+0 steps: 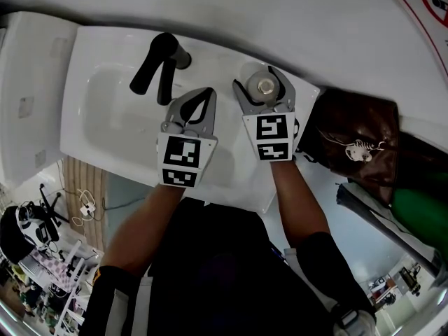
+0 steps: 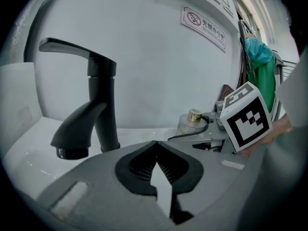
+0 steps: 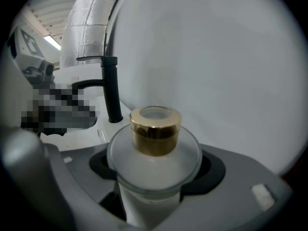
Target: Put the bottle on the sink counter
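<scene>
A frosted white bottle [image 3: 154,172] with a gold cap [image 3: 155,129] sits between the jaws of my right gripper [image 3: 154,186], which is shut on its body. In the head view the bottle [image 1: 264,86] and right gripper [image 1: 266,75] are over the back right corner of the white sink counter [image 1: 105,44]. Whether the bottle's base touches the counter is hidden. My left gripper [image 1: 201,95] hovers over the basin beside the black faucet [image 1: 157,65], its jaws shut and empty. From the left gripper [image 2: 155,146] view the bottle [image 2: 192,121] shows to the right.
The black faucet [image 2: 96,105] stands at the back middle of the sink, left of the bottle. A brown bag [image 1: 357,138] and something green [image 1: 420,212] lie right of the sink. The wall with a sign [image 2: 204,25] is close behind.
</scene>
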Tool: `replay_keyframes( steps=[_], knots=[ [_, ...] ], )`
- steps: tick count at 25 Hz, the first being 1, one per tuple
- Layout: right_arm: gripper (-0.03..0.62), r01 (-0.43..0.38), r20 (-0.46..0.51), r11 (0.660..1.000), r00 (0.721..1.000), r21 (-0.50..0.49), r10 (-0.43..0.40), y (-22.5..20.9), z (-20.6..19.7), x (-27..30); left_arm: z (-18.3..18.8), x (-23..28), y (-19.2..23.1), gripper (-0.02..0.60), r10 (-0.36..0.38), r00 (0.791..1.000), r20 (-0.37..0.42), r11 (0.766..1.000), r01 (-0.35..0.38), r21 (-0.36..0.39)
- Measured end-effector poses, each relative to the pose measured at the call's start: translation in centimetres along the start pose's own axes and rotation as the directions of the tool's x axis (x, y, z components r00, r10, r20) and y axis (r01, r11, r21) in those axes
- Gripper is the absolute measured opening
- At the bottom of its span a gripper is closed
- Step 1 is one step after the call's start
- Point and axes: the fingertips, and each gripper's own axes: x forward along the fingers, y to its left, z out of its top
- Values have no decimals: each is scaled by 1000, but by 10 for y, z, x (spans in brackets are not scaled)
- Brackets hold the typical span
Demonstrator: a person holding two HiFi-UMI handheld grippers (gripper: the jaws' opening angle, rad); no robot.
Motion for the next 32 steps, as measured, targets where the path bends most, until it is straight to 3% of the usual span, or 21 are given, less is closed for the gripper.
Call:
replay_keyframes(
  steps=[24,32],
  knots=[
    [350,5,-9,1000,1000,-9,-5,-4,-16,0,5,-7,-11,2,-7,1000,12,1000,7,15],
    [386,8,-18,999,1000,42,-7,-4,-20,-10,6,-17,-12,2,-12,1000,19,1000,12,22]
  ],
)
